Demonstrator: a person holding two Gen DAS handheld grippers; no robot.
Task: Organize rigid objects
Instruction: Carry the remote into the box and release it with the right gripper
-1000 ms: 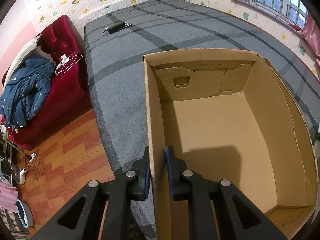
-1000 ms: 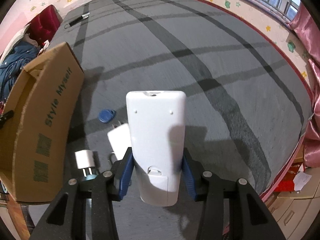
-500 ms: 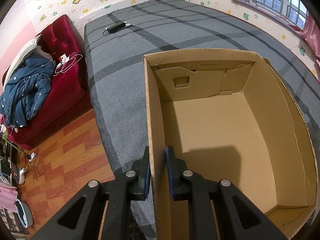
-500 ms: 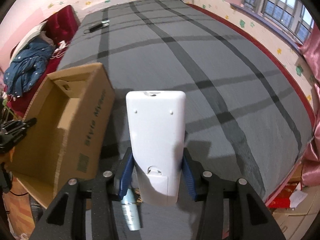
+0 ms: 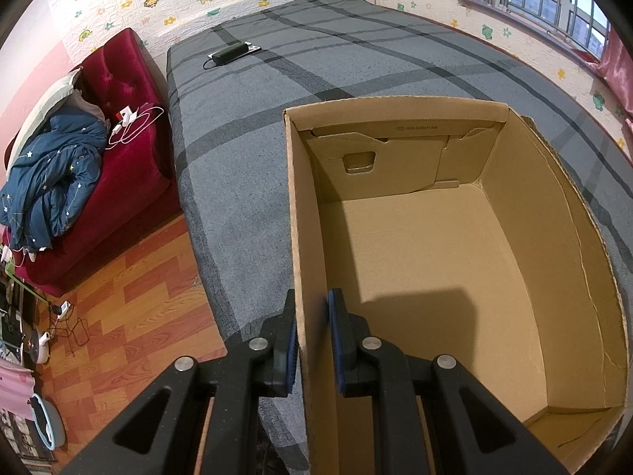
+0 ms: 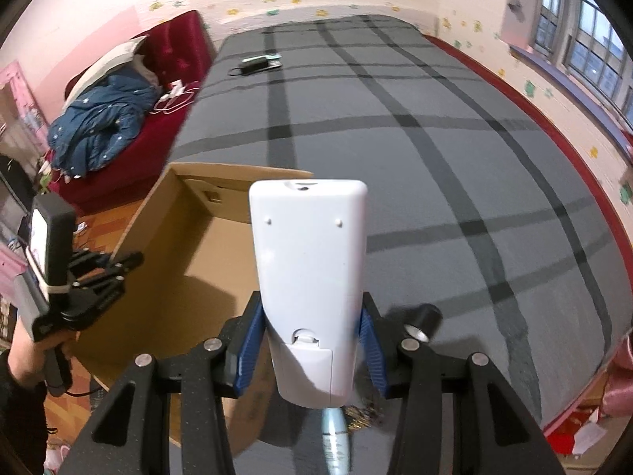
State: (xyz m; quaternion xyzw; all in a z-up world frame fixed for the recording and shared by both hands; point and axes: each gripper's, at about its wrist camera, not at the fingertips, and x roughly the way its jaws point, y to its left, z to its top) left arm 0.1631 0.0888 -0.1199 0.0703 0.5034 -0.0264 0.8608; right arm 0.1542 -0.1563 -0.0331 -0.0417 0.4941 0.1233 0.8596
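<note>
While the box waits empty on the bed, each view gives its share.

Left wrist, step: the left gripper [image 5: 311, 336] steadies the box [image 5: 435, 261], which stands open-topped on the grey checked bed [image 5: 245, 166] near its edge, nothing inside it.
Left wrist, fingers: clenched on the box's near side wall, one finger outside and one inside, pads flat against the cardboard.
Right wrist, step: a white remote [image 6: 308, 277] is on its way to the box [image 6: 190, 261]; its far end hangs over the box's near corner, the rest above the bed [image 6: 435, 166].
Right wrist, fingers: the right gripper [image 6: 308, 350] grasps the remote by its lower half, blue pads [image 6: 249, 350] pressed on both long edges, back face up.
Right wrist, bystanders: a small black cylinder [image 6: 425, 320] and a pale blue tube [image 6: 334, 435] lie on the bed beside and below the fingers.
Next move, as judged: carry the remote further left until it is clear over the opening, lower it to the box floor, then release; the left grip should hold the wall steady.
</note>
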